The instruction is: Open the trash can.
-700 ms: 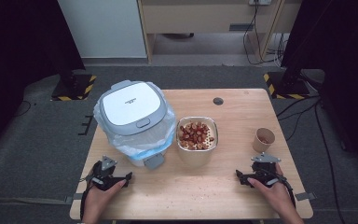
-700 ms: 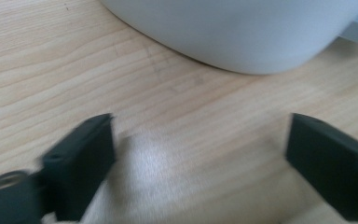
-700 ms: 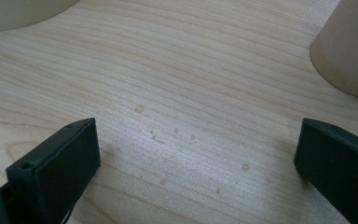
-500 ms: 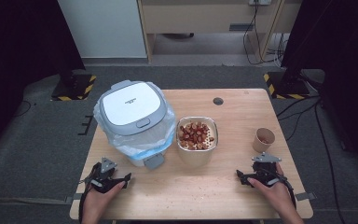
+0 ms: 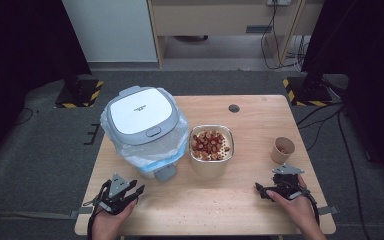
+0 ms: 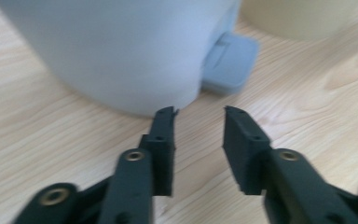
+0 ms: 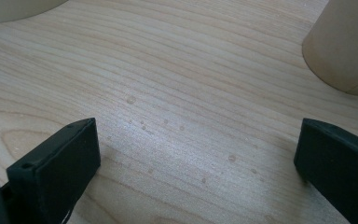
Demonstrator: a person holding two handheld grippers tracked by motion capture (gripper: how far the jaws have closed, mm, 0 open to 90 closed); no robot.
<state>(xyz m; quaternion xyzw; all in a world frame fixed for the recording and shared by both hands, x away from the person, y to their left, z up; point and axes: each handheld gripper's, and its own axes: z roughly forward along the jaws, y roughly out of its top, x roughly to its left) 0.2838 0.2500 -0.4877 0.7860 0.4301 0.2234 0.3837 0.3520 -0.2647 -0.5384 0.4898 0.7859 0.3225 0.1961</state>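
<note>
On the wooden table (image 5: pixel 240 200) stand a lidded grey bin (image 5: pixel 142 130) lined with a plastic bag, a square bowl (image 5: pixel 211 147) of reddish-brown nuts just right of it, and a small paper cup (image 5: pixel 283 150) farther right. The left gripper (image 5: pixel 130 192) rests near the table's front edge, just before the bin's foot pedal (image 6: pixel 228 63); its 2 jaws stand partly apart with nothing between them. The right gripper (image 5: pixel 267 190) lies near the front right, just in front of the cup, jaws spread wide over bare wood, holding nothing.
</note>
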